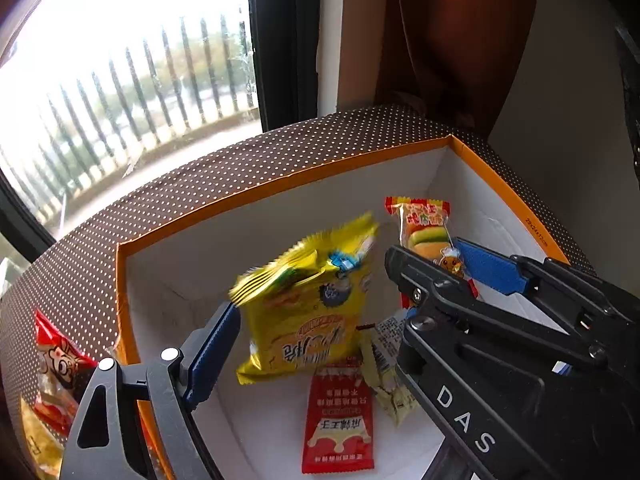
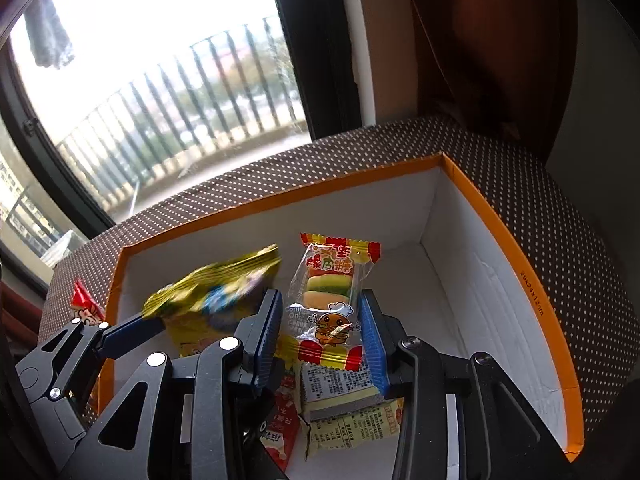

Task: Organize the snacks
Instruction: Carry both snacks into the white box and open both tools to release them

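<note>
Over the open box, two snacks hang at the point of drop-off.

Right tongs (image 2: pixel 320 336) clamp the burger gummy packet (image 2: pixel 326 300) upright above the orange-rimmed box (image 2: pixel 516 248), probably for release inside. Left tongs (image 1: pixel 344 308) stand open; the blurred yellow chip bag (image 1: pixel 308 300) between them touches neither pad, apparently falling free. A red sachet (image 1: pixel 340 420) and pale packets (image 2: pixel 352 420) lie on the box floor; a red snack bag (image 1: pixel 56 368) waits outside on the dotted table (image 1: pixel 200 176).
</note>
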Demonstrator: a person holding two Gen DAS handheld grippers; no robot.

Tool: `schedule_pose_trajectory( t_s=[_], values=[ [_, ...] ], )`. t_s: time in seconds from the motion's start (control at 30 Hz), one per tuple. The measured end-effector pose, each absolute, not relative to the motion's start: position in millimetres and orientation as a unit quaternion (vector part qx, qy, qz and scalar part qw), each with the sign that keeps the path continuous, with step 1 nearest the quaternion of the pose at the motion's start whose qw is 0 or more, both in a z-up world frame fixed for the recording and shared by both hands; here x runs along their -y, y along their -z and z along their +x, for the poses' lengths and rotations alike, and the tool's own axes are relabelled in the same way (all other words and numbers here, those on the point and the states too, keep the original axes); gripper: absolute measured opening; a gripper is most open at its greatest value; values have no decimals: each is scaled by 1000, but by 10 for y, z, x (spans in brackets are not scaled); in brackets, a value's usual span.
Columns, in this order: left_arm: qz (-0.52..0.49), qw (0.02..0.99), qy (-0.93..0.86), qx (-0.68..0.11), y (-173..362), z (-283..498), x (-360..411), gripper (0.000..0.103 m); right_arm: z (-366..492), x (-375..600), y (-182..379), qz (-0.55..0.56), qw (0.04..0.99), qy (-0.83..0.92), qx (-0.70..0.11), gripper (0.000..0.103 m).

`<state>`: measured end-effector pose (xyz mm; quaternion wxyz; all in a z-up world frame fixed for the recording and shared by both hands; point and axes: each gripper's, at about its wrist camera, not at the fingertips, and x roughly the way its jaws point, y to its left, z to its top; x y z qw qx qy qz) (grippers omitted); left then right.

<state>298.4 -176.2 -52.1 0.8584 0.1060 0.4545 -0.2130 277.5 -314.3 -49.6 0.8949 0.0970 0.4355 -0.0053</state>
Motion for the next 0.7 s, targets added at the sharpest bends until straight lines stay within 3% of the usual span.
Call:
schedule_pose_trajectory(
  t_s=[0.07,0.17,0.3,0.47,0.7],
  values=[
    [106,861,213,-450,522,2962,1770,86,2802,3158,512,98,893,8,-439,46],
    [104,866,213,-441,506,2905,1775,86,2801,3122,487,94,897,22,-431,70],
    [106,868,214,-435,481,2769,1784,86,2713,3120,447,95,902,24,-420,80],
    [104,871,217,-428,426,2589,1762,86,2571,3152,443,97,905,29,-414,87],
    [105,884,214,-403,328,2333,1699,86,2373,3123,401,97,907,25,-408,88]
  ],
)
